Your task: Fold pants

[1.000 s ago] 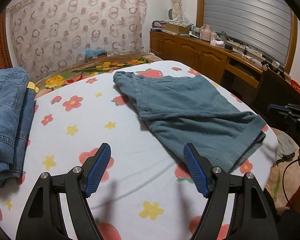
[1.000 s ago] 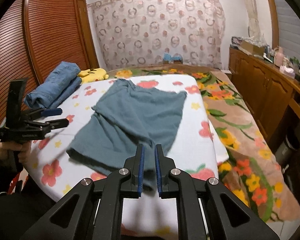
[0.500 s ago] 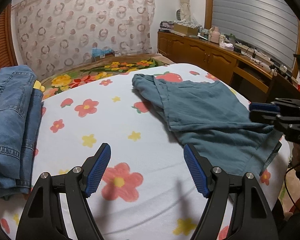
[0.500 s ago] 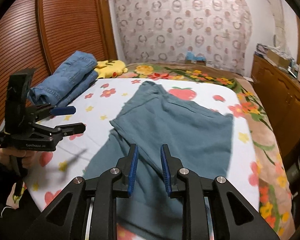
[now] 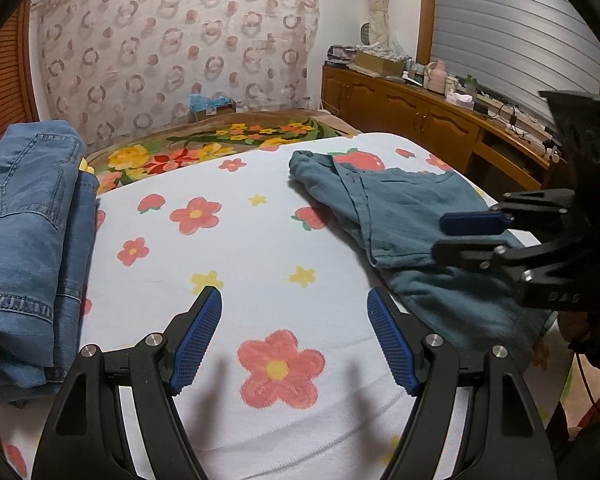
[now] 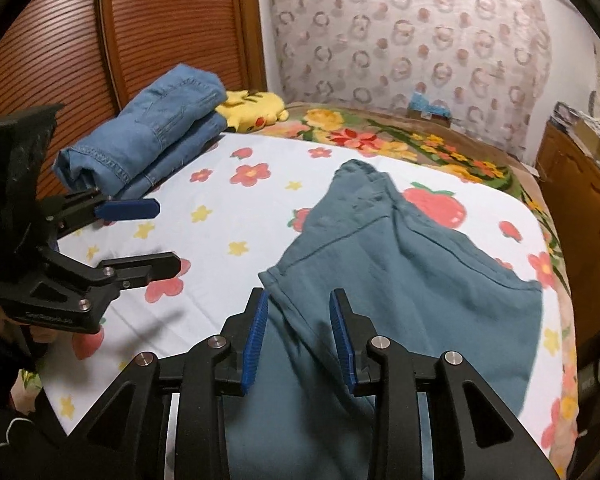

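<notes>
The teal pants (image 6: pixel 412 280) lie on the bed, on a white sheet with flowers and strawberries (image 5: pixel 236 264). They look rumpled and partly doubled over, with one side lying on top of the other and a hem edge sticking out near the front. They are not a neat, small stack yet, so I think the folding has only started and most of it is still to do: smooth the cloth, line up the legs, then fold them up. The right hand-held gripper (image 6: pixel 300 336) hangs just over the near edge of the pants. Its two blue fingers (image 6: pixel 256 336) are a little apart, with teal cloth showing in the gap below, but they do not pinch it. The left hand-held gripper (image 5: pixel 296 344) is wide apart and holds nothing. It hangs over the bare sheet, beside the pants and not touching them. At the far left side of the bed sits a pile of folded blue jeans (image 6: pixel 148 144), and a yellow plush toy (image 6: pixel 256 108) peeks out right behind it. Those jeans look done already. A wooden cabinet (image 5: pixel 412 120) with small things on top stands along the wall on the right.
</notes>
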